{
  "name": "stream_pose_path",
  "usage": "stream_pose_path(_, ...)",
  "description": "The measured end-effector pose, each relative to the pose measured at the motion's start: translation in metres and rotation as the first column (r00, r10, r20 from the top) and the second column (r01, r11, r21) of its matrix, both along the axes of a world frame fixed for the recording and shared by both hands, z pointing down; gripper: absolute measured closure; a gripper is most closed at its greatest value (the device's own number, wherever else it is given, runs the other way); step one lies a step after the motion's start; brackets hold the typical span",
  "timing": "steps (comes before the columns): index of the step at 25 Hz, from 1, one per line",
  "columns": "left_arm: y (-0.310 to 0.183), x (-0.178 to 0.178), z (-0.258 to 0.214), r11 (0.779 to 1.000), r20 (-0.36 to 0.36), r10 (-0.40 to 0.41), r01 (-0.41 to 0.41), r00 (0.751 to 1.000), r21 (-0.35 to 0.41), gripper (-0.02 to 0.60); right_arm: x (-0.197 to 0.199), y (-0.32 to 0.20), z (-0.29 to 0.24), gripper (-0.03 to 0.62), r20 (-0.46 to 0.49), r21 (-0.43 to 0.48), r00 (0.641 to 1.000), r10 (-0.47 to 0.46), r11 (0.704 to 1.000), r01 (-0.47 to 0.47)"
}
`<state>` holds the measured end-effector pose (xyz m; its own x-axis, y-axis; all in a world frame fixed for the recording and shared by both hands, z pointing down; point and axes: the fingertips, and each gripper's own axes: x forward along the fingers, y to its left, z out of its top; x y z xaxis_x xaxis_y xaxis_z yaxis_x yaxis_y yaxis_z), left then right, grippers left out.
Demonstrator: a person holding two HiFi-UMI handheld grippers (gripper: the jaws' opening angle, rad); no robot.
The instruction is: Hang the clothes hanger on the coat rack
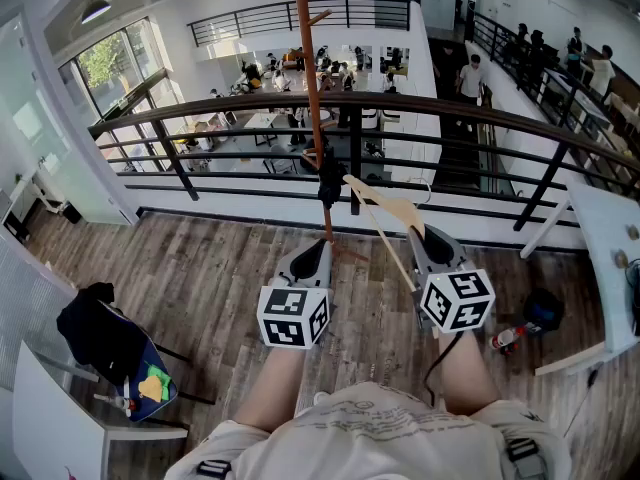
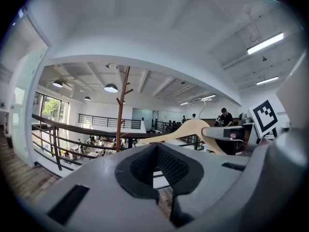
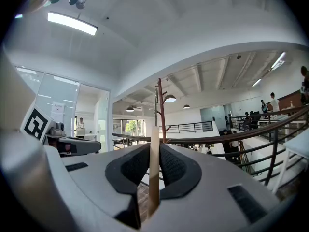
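Note:
The brown coat rack [image 1: 310, 78] rises straight ahead of me, in front of the railing; it also shows as a thin pole with short pegs in the left gripper view [image 2: 120, 110] and the right gripper view [image 3: 161, 111]. My right gripper [image 1: 425, 233] is shut on the pale wooden hanger [image 1: 385, 206], whose arm stands edge-on between its pads [image 3: 154, 168]. The hanger reaches up and left toward the pole, apart from it, and shows to the right in the left gripper view [image 2: 188, 129]. My left gripper [image 1: 318, 248] sits just left of it, near the pole's lower part, jaws slightly apart with nothing between them [image 2: 157, 170].
A dark curved railing [image 1: 450, 108] runs across behind the rack, with a lower floor and people beyond. A chair holding dark clothes and a bag [image 1: 100, 338] stands at the left. At the right are a white table [image 1: 610, 258], a dark bag [image 1: 545, 308] and a red bottle [image 1: 508, 338].

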<state>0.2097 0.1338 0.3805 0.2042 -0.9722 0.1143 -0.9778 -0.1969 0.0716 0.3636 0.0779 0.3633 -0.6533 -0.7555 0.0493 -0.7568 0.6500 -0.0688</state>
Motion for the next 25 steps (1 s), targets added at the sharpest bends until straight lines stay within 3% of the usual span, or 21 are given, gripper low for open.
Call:
stream_pose_path(13,-0.009,-0.009,0.005,0.999,0.01,0.013,-0.013,1.0,-0.029,0.577,-0.014,-0.009,0.001,0.543,0.017,-0.025,1.0,0.004,1.0,-0.003)
stream_pose_path(25,0.0,-0.075,0.026,0.999,0.013,0.014,-0.014,1.0,-0.05,0.577,-0.065,-0.009,0.013,0.543,0.025,-0.031,0.998,0.065,0.997,-0.064)
